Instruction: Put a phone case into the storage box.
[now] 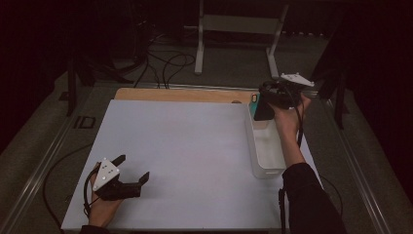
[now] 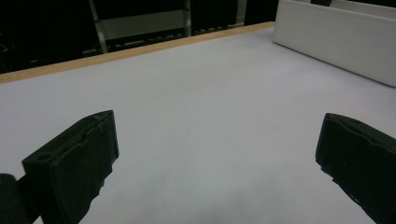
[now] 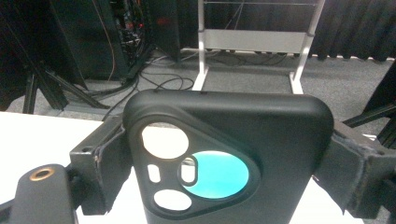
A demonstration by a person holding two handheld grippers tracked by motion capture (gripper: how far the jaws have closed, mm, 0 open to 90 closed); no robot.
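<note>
The phone case, black with a teal patch showing through its camera cut-out, stands upright in the air above the far end of the white bin at the right side of the tabletop, pinched across its width by the right hand-held gripper. Seen from the right gripper view, the two jaws press on the case's left and right edges low down, so most of the case rises free above the grip. That looks like the weak point: the case is soft and smooth-sided, and a squeeze on its edges alone could let it bow or pivot between the jaws and slip out, most likely down into the bin or onto its rim, if the hand tilts or swings quickly. The right hand reaches far forward with the forearm stretched along the bin's right wall, wrist bent so the gripper points left and inward. The left hand-held gripper rests low over the near left of the tabletop, well apart from the bin, its jaws spread wide with nothing between them, aimed toward the bin.
</note>
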